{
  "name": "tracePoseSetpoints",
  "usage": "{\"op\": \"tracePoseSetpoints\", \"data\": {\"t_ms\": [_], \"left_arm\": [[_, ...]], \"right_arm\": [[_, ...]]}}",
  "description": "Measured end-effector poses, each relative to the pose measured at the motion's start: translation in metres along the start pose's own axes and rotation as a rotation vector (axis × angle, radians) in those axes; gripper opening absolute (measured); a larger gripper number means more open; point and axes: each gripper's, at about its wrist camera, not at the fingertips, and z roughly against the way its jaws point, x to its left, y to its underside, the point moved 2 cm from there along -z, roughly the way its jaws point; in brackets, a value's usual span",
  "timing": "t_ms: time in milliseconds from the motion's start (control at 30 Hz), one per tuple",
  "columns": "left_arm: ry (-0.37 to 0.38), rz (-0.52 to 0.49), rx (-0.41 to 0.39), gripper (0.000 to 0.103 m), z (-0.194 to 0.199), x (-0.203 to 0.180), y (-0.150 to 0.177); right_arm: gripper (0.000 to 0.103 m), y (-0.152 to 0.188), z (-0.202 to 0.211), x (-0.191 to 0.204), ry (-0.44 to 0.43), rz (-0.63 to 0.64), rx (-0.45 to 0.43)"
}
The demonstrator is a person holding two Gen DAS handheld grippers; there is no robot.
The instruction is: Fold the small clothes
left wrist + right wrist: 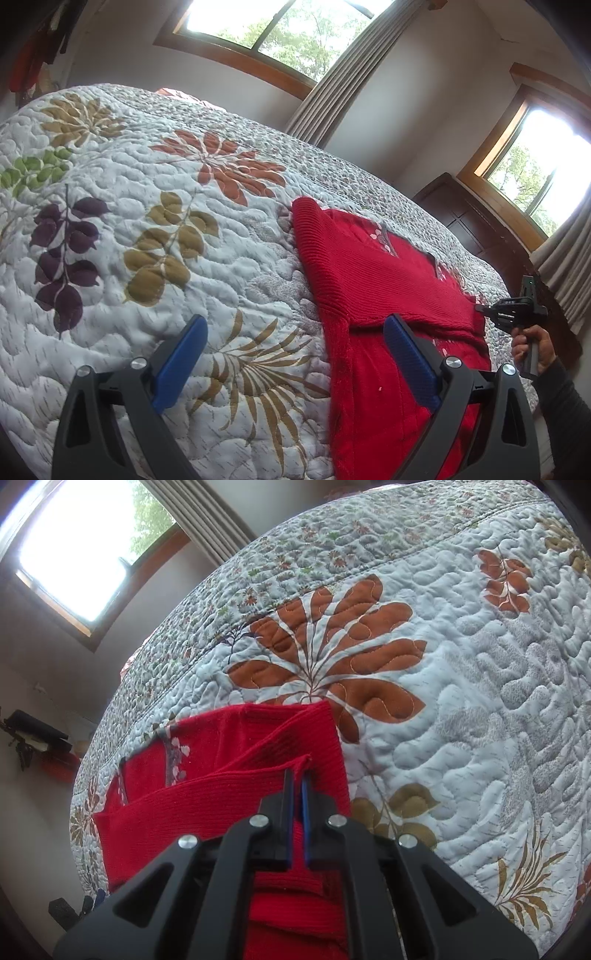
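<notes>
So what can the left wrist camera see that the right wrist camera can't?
Only the left wrist view shows the open left gripper over the quilt, a hand holding the other gripper, and a purple leaf print. Only the right wrist view shows the right gripper shut on the red sweater. Both show the sweater and the floral quilt.

Place: a bedroom in a home
Bed (155, 206): quilted leaf-print cover — fills both views
Windows (295, 29): wood-framed, with pleated curtains (332, 92) — trees outside
Cabinet (469, 221): dark wood
</notes>
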Motion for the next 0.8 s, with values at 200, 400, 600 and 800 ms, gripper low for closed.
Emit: {"op": "tracePoseSetpoints", "data": {"t_ms": [200,400,600,800], "left_arm": [[0.066,-0.003,-0.085,0.096,0.018,-0.005,-0.007],[0.482,0.086,-0.023,0.096,-0.005,-0.034,-0.031],[0.380,0.062,0.295,0.096,-0.104,-0.049,-0.024],[0.366,0.044,0.294,0.096,-0.102,-0.050,-0.024]], "right_arm": [[0.020,0.014,0.038,0.003,-0.039,0.007,-0.119],[0.016,0.046,0.012,0.004,-0.096,0.070,-0.012],[0.006,0.050,0.014,-0.029,-0.186,-0.020,-0.015],[0.000,0.073,0.005,-0.037,-0.246,0.009,0.055]]}}
